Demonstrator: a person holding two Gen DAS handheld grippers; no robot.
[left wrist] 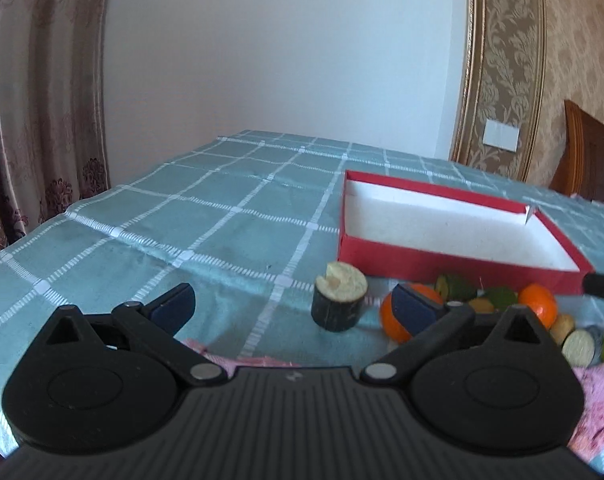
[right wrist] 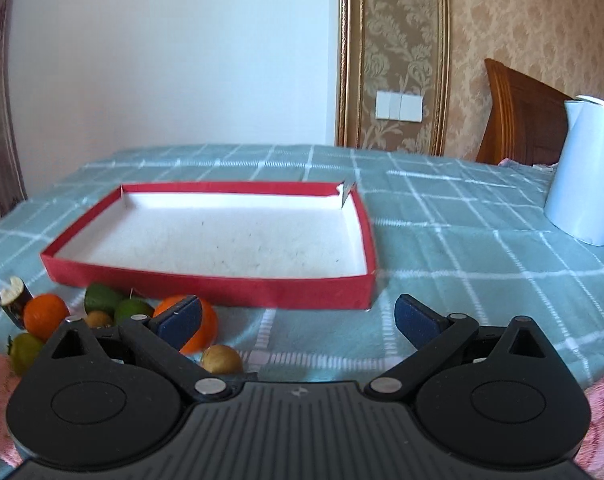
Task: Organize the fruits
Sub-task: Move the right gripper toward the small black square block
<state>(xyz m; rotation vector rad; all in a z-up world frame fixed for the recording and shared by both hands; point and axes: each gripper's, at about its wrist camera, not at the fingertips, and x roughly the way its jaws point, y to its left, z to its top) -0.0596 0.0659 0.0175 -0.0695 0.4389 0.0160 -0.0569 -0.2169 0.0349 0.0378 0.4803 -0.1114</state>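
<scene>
1. The left hand-held gripper (left wrist: 293,304) hovers low over the desk (left wrist: 205,216) with its fingers spread wide and nothing between them.
2. The right hand-held gripper (right wrist: 297,316) is just as wide open and also empty.
3. Just ahead of the left one, slightly right of centre, stands a dark cut stub (left wrist: 339,297) with its pale cut face up; its axis is upright.
4. An orange (left wrist: 398,316) sits partly behind the left gripper's right finger, with the other fruits (left wrist: 498,298) clustered further right.
5. From the right gripper, that cluster lies to the left: one orange (right wrist: 203,328) behind its left finger, a small brown fruit (right wrist: 221,359) close in front.
6. The red box (right wrist: 221,284) sits empty just beyond the fruit, long side across the right view.
7. Judging by this, the left side is nearer the stub, and the right is nearer the brown fruit.
</scene>
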